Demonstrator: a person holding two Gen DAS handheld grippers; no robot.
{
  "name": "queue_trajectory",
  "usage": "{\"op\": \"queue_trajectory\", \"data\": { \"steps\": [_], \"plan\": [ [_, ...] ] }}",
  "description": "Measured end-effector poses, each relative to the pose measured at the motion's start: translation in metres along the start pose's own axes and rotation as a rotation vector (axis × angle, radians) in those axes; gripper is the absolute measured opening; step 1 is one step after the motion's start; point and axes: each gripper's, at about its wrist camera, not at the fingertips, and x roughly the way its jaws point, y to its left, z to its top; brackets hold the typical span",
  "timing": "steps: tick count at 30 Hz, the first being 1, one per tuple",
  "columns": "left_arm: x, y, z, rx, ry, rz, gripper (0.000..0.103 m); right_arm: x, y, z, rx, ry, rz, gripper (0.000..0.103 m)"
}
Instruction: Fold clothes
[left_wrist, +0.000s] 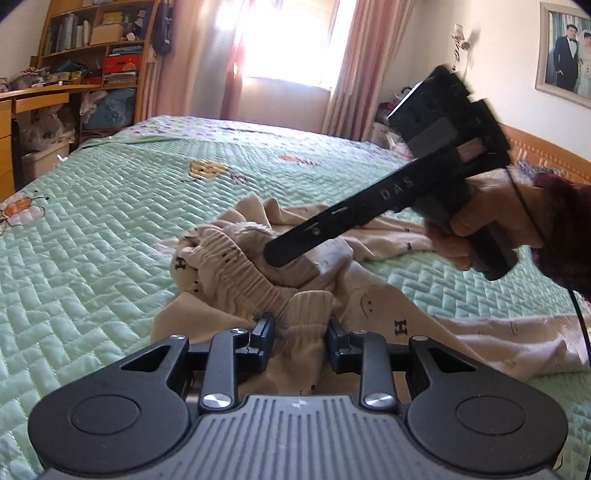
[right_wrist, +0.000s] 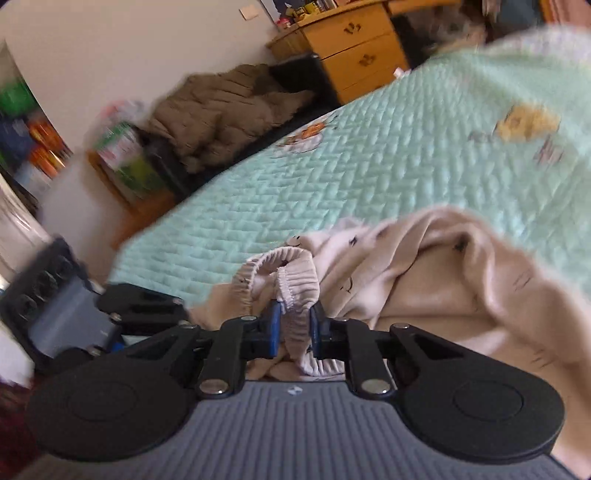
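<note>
Bunching crumpled on the mint-green quilted bed, the beige printed elastic-waisted trousers run their gathered waistband between 2 clenched grips, left tongs nearest and right tongs pinching it farther along.

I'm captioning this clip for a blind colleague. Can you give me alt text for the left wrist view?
The left gripper pinches the gathered waistband of beige printed trousers crumpled on a mint green quilted bedspread. The right gripper, held by a hand in a dark red sleeve, reaches into the same garment from the right. Behind are a bright curtained window and cluttered wooden shelves.
</note>
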Motion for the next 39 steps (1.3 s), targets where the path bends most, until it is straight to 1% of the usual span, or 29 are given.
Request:
{"op": "queue_trajectory", "data": {
  "steps": [1,4,6,7,9,10,13,16,17,18,19,20,21,22,23,26,28,29,30,33,34,37,38,39],
  "plan": [
    [-0.003,0.002,0.001,-0.012,-0.018,0.008,0.03,-0.002,0.011,0.004,-0.047,0.007,-0.078,0.017],
    [-0.012,0.011,0.003,-0.064,-0.083,0.029,0.028,0.0,0.055,0.017,-0.343,0.063,-0.422,0.016],
    [-0.019,0.017,0.005,-0.103,-0.128,0.038,0.025,0.012,0.085,0.02,-0.591,0.092,-0.615,0.016],
    [-0.022,0.019,0.006,-0.121,-0.147,0.04,0.024,0.018,0.101,0.021,-0.716,0.106,-0.711,0.016],
    [-0.029,0.023,0.006,-0.156,-0.188,0.038,0.024,0.035,0.114,0.025,-0.905,0.117,-0.851,0.016],
    [-0.033,0.026,0.005,-0.179,-0.213,0.031,0.024,0.045,0.118,0.026,-0.995,0.122,-0.9,0.016],
    [-0.046,0.038,0.003,-0.254,-0.289,0.019,0.024,0.072,0.122,0.038,-1.158,0.108,-0.962,0.016],
    [-0.06,0.055,-0.002,-0.34,-0.362,0.004,0.022,0.114,0.117,0.06,-1.236,0.135,-0.972,0.014],
    [-0.064,0.061,-0.004,-0.367,-0.382,-0.008,0.022,0.13,0.115,0.069,-1.25,0.151,-0.976,0.016],
    [-0.066,0.066,-0.006,-0.386,-0.393,-0.018,0.022,0.146,0.112,0.077,-1.265,0.167,-0.98,0.022],
    [-0.067,0.069,-0.008,-0.398,-0.392,-0.011,0.022,0.16,0.11,0.084,-1.231,0.183,-0.959,0.03],
    [-0.068,0.073,-0.009,-0.409,-0.388,-0.002,0.022,0.171,0.106,0.093,-1.179,0.21,-0.931,0.033],
    [-0.068,0.077,-0.01,-0.423,-0.38,0.023,0.023,0.183,0.102,0.101,-1.126,0.238,-0.904,0.034],
    [-0.068,0.082,-0.011,-0.446,-0.372,0.053,0.023,0.189,0.097,0.11,-1.044,0.25,-0.884,0.034],
    [-0.068,0.087,-0.012,-0.482,-0.368,0.083,0.023,0.188,0.093,0.118,-0.956,0.23,-0.85,0.034],
    [-0.072,0.105,-0.014,-0.599,-0.389,0.117,0.024,0.165,0.074,0.142,-0.619,0.155,-0.616,0.037],
    [-0.075,0.112,-0.018,-0.662,-0.408,0.12,0.026,0.148,0.052,0.151,-0.38,0.11,-0.486,0.038],
    [-0.077,0.114,-0.02,-0.681,-0.416,0.117,0.027,0.141,0.044,0.153,-0.305,0.072,-0.493,0.039],
    [-0.079,0.116,-0.021,-0.695,-0.421,0.117,0.031,0.134,0.036,0.155,-0.231,0.034,-0.501,0.042],
    [-0.083,0.117,-0.022,-0.723,-0.425,0.139,0.039,0.12,0.049,0.15,-0.304,-0.066,-0.589,0.042],
    [-0.085,0.118,-0.023,-0.733,-0.43,0.142,0.04,0.115,0.053,0.148,-0.329,-0.099,-0.618,0.042],
    [-0.091,0.122,-0.026,-0.77,-0.44,0.152,0.041,0.093,0.075,0.126,-0.244,-0.065,-0.396,0.042],
    [-0.092,0.123,-0.026,-0.777,-0.44,0.162,0.041,0.085,0.087,0.112,-0.234,-0.056,-0.335,0.042],
    [-0.094,0.123,-0.028,-0.782,-0.442,0.172,0.041,0.077,0.102,0.098,-0.257,-0.047,-0.307,0.042]
  ]
}}
